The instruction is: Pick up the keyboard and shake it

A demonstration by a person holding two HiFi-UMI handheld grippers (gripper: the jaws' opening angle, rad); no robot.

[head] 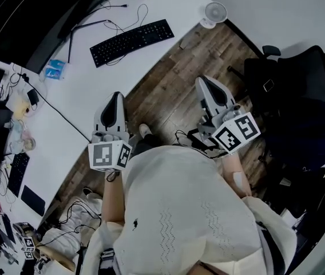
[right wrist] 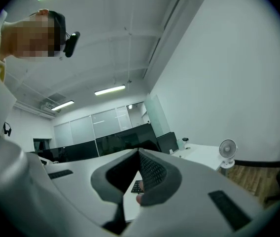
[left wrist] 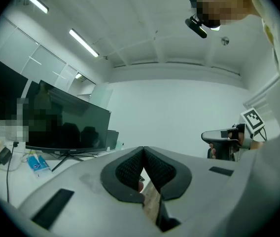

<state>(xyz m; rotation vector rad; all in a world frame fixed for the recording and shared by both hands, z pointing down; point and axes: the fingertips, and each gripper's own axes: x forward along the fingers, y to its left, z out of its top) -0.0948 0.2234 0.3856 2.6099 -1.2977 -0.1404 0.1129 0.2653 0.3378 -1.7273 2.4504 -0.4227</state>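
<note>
You are at the approach step: left gripper and right gripper are both clenched empty, the keyboard lies on the white desk well ahead, so close in and spread both jaws before grasping its ends.

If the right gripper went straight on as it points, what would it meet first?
The right gripper would likely meet the keyboard on the desk. Height is unclear, so the desk edge may come first.
</note>
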